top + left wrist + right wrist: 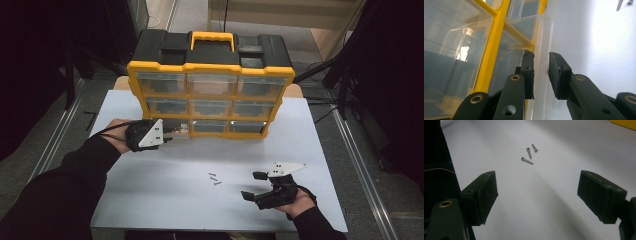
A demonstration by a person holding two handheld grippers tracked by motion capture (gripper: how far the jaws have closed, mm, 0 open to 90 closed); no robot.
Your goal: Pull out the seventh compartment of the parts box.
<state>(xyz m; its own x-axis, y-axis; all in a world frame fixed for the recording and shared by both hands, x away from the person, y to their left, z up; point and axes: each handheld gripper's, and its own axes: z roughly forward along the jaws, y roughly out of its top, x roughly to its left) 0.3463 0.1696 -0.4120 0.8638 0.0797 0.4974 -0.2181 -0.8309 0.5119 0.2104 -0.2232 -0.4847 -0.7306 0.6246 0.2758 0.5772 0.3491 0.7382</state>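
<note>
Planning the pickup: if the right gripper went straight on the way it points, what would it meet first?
Probably the three screws on the white table: they lie ahead between the right gripper's open jaws, nothing nearer.

The table point(150, 200) is viewed from above, facing forward; close gripper views are aimed along the jaws, the screws point(529, 153) being shared.

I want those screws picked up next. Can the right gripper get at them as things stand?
Probably yes: the right gripper stands open and holds nothing, with bare table between it and the three screws.
</note>
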